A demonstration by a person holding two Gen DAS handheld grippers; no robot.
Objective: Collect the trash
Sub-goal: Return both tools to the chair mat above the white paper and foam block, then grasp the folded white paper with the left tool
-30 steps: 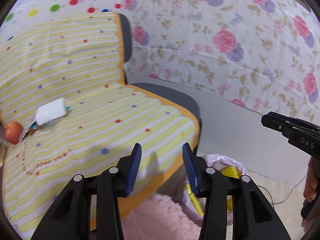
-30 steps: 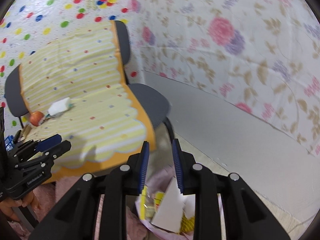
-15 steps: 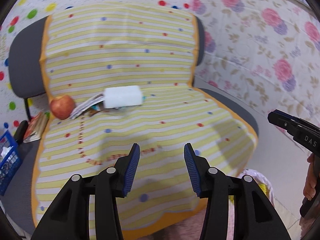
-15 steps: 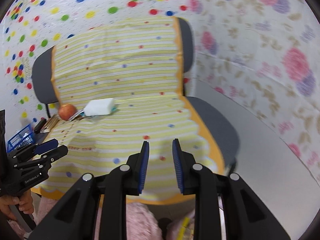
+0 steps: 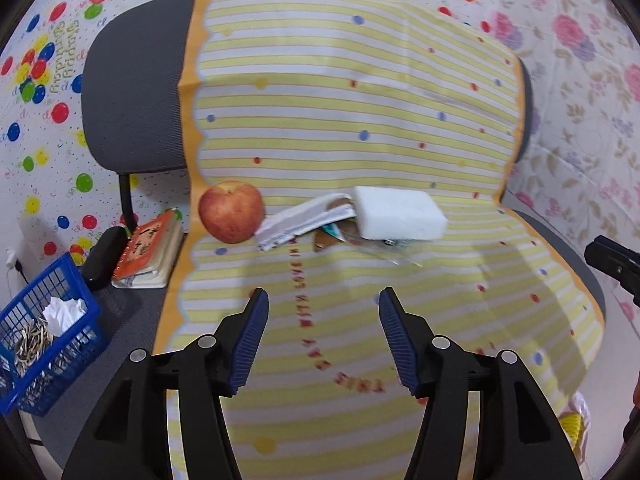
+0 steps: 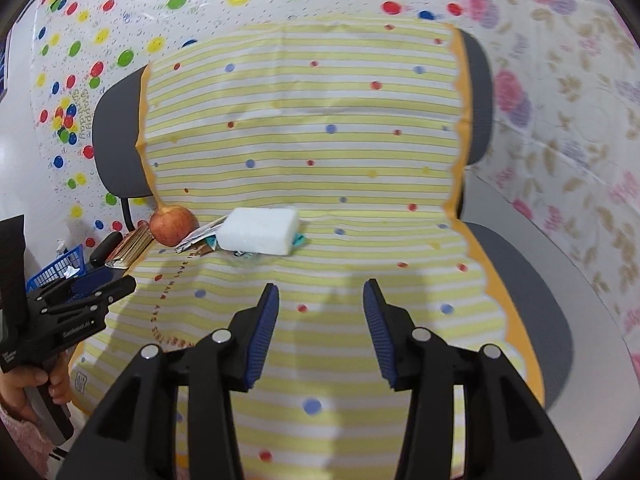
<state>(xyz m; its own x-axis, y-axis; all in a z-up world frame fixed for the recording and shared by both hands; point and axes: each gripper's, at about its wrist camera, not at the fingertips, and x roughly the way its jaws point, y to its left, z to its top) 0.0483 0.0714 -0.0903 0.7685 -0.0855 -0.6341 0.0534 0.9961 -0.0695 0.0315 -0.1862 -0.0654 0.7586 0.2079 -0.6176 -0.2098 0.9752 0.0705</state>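
- walls hung with dotted and flowered sheets; grey chair (image 5: 132, 92) draped in a yellow-striped cloth (image 5: 360, 100) with an orange edge.
- on the seat, at the crease below the backrest: white foam block (image 5: 398, 213), lying flat, resting on crumpled wrappers (image 5: 332, 234) and a folded white packet (image 5: 304, 222).
- red apple (image 5: 231, 212) just left of that packet, touching its end, at the cloth's left edge.
- same pile seen from the right wrist: foam block (image 6: 260, 230), apple (image 6: 173, 225), wrappers poking out beneath.
- off the cloth to the left: orange booklet (image 5: 149, 246) on the chair seat, blue basket (image 5: 48, 336) holding paper scraps lower left.
- left gripper (image 5: 322, 340) spread wide, nothing between the blue pads, aimed at the pile, well short of it.
- right gripper (image 6: 320, 330) likewise released, empty, hovering above the seat, near the foam block yet apart from it.
- bit of a yellow-filled bag (image 5: 574, 426) at the lower right edge of the left view.
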